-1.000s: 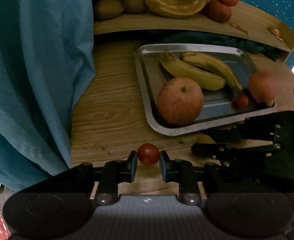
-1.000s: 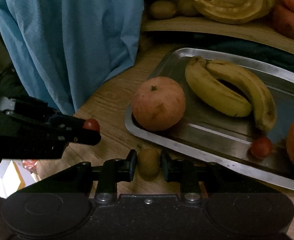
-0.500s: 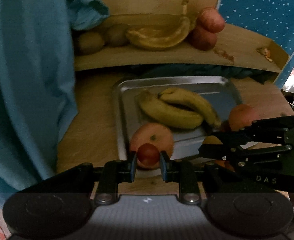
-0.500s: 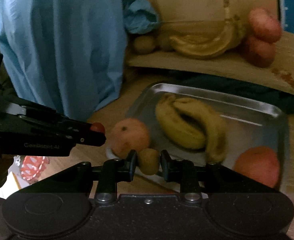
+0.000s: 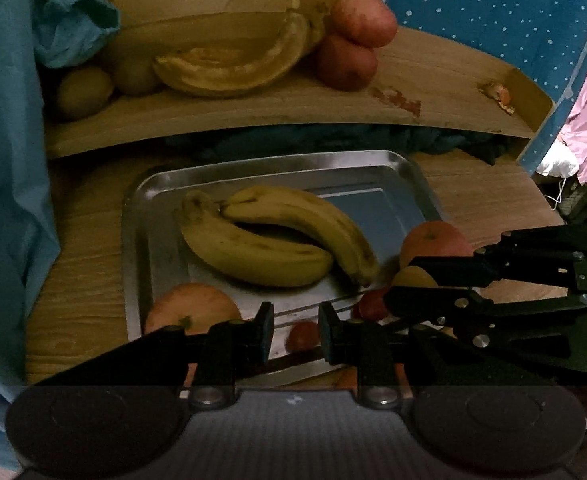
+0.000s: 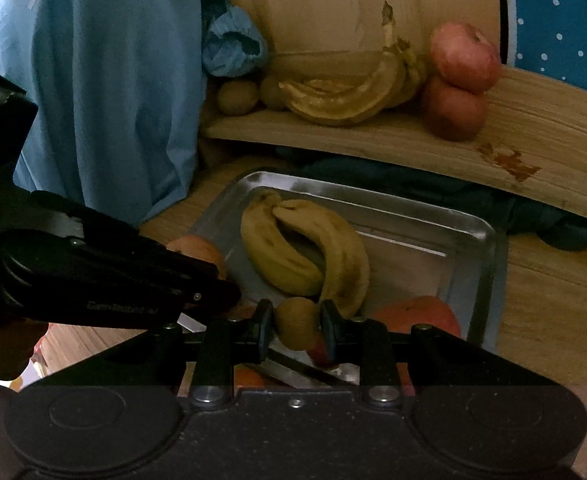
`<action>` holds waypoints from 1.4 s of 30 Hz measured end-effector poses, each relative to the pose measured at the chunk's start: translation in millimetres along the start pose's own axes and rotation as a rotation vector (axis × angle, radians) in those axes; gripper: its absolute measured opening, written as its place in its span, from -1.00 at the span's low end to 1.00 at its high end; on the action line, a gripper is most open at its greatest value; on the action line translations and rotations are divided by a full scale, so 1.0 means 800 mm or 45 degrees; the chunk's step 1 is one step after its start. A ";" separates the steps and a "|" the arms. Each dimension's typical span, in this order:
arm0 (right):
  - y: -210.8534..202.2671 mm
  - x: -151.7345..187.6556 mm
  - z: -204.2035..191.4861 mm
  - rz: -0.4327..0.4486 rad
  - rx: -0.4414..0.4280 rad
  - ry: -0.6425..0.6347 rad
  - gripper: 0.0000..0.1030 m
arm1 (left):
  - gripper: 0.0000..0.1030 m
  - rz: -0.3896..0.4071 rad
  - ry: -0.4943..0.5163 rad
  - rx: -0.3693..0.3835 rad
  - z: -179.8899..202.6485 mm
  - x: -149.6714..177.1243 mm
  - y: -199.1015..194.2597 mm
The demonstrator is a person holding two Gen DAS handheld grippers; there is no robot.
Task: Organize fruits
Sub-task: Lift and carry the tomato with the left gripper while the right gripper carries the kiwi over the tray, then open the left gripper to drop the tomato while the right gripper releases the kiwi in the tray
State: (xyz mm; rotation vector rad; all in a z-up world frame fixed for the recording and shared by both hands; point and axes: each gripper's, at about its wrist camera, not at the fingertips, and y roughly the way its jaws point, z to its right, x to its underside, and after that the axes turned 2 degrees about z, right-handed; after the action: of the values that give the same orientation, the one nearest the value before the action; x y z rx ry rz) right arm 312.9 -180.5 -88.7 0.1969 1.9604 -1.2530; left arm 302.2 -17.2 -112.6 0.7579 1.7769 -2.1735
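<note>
My left gripper (image 5: 295, 332) hangs open over the front of the steel tray (image 5: 133, 240). A small red tomato (image 5: 302, 335) lies on the tray floor just beyond and below its fingers, free of them. Another tomato (image 5: 373, 304) sits to its right. My right gripper (image 6: 296, 326) is shut on a brown kiwi (image 6: 296, 322) above the tray's (image 6: 489, 248) near edge. In the left wrist view, that right gripper (image 5: 407, 282) reaches in from the right with the kiwi (image 5: 413, 278). Two bananas (image 5: 273, 240) and two apples (image 5: 191, 308) (image 5: 433, 242) lie on the tray.
A wooden shelf (image 5: 253, 116) behind the tray carries an old banana bunch (image 5: 229, 68), two kiwis (image 5: 83, 88) and two stacked apples (image 5: 353, 40). Blue cloth (image 5: 9, 160) hangs on the left. The wooden tabletop (image 6: 553, 300) shows to the right of the tray.
Both grippers moved forward over the tray. The tomato left the left gripper's fingers and now lies on the tray. The right gripper still holds the kiwi.
</note>
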 end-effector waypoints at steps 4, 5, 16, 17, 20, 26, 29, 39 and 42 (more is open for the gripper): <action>0.009 -0.001 0.004 -0.020 -0.020 -0.024 -0.47 | -0.48 -0.001 -0.030 -0.032 -0.003 -0.001 0.001; 0.012 -0.002 0.005 -0.026 -0.029 -0.028 -0.47 | -0.48 -0.002 -0.039 -0.042 -0.004 0.000 0.000; 0.021 0.001 0.008 -0.044 -0.061 -0.056 -0.38 | -0.35 0.010 -0.106 -0.112 -0.004 0.007 -0.010; 0.019 0.001 0.008 -0.042 -0.060 -0.059 -0.36 | -0.26 0.015 -0.109 -0.115 -0.003 0.008 -0.012; 0.013 0.004 0.008 -0.029 -0.054 -0.064 -0.24 | 0.03 0.036 -0.111 -0.126 0.000 0.011 -0.020; -0.008 0.010 0.007 0.013 -0.040 -0.065 0.06 | 0.53 0.071 -0.133 -0.182 0.007 0.019 -0.040; -0.020 0.016 0.007 0.032 -0.027 -0.064 0.34 | 0.78 0.084 -0.168 -0.220 0.007 0.025 -0.049; -0.056 0.037 0.004 0.097 -0.042 -0.074 0.92 | 0.99 0.115 -0.229 -0.302 0.017 0.044 -0.070; -0.065 0.042 0.007 0.124 -0.022 -0.056 0.98 | 0.99 0.107 -0.237 -0.331 0.021 0.050 -0.071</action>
State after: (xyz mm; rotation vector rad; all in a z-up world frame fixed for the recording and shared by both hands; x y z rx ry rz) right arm 266.7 -219.9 -76.1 0.2509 1.9005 -1.1674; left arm 236.9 -14.6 -83.2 0.5396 1.8460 -1.8454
